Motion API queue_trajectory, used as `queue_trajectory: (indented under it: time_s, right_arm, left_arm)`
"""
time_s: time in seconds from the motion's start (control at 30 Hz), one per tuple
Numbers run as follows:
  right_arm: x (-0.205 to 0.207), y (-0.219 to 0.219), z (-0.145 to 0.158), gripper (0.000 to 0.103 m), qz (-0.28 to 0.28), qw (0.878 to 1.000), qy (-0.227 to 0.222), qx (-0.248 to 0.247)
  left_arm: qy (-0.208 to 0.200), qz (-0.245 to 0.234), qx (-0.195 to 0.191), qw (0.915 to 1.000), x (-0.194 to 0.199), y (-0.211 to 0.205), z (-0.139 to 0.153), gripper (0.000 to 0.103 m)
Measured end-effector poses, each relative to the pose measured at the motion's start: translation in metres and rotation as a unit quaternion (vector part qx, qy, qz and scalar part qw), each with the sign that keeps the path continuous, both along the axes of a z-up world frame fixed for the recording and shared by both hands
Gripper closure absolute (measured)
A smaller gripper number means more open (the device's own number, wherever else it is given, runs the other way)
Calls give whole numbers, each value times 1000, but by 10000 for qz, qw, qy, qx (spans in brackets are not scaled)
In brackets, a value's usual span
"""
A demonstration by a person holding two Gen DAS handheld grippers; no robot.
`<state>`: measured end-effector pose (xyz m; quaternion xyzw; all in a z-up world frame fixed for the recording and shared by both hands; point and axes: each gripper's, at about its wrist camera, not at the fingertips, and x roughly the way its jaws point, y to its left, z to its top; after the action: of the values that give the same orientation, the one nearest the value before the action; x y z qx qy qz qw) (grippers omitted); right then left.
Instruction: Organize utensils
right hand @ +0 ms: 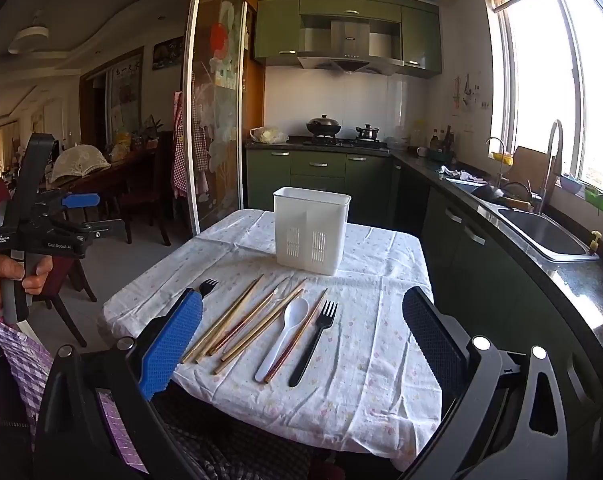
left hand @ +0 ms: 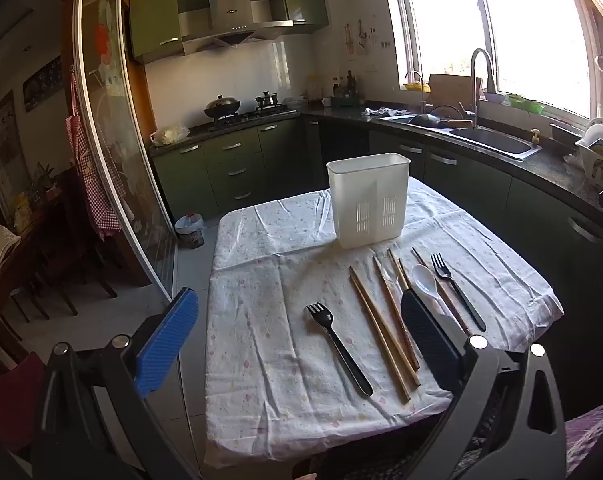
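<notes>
Your left gripper (left hand: 297, 332) and right gripper (right hand: 301, 340) both hang spread wide, empty, above the utensils; the white caddy (right hand: 310, 229) stands mid-frame.

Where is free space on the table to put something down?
The tablecloth is bare to the right of the right black fork, up to the table's right edge, and to the left of the white utensil holder. Between the two forks it is crowded: the chopsticks and white spoon lie close together.
</notes>
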<state>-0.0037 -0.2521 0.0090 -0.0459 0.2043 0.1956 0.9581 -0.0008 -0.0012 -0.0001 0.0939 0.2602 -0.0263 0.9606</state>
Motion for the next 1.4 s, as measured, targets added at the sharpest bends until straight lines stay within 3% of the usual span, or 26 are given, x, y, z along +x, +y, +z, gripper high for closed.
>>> queue_trajectory:
  time_s: [0.13, 0.17, 0.63, 1.4]
  right_arm:
    - [0, 2, 0, 4, 44, 10000, -5, -26]
    - [0, 2, -1, 4, 51, 10000, -3, -34]
    - [7, -4, 2, 4, -200, 9997, 101, 92]
    - [8, -8, 0, 4, -291, 9994, 127, 130]
  left_arm:
    - [8, -15, 137, 9999, -3, -10, -1, 7]
    - [54, -30, -38, 10000, -1, -4, -2, 7]
    - [233, -197, -168, 9994, 4, 1, -7, 7]
    - [116, -130, -258, 9995, 0, 6, -1, 7]
